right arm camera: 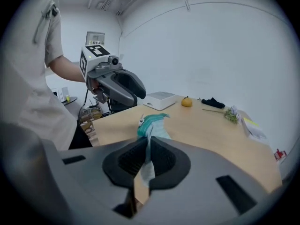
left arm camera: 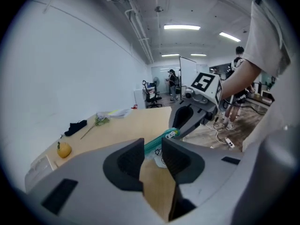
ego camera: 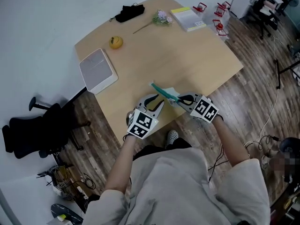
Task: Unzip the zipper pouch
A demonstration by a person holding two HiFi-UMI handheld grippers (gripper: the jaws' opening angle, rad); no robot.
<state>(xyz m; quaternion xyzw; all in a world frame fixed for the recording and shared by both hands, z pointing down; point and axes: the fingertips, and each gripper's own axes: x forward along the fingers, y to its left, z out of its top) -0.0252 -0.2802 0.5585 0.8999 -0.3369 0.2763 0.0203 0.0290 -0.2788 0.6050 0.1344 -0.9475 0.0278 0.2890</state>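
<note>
Pouch (ego camera: pixel 165 93) was held up over the table's (ego camera: pixel 187 55) near edge | right gripper (right arm camera: pixel 147 161) jaws pinched one end | left gripper (left arm camera: pixel 152 161) jaws spread, nearer hand, teal zipper edge (left arm camera: pixel 157 145) pointing lengthwise into their gap, ungripped.

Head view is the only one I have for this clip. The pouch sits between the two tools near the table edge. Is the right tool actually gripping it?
Observer: Yes. In the right gripper view the right tool is shut on the pouch, pinching the pale fabric below its teal zipper band.
Operator: And the left tool, is it clamped on too?
Observer: No. In the left gripper view the left tool has its jaws apart. The teal band lies at their tips, but the pads do not press on it.
</note>
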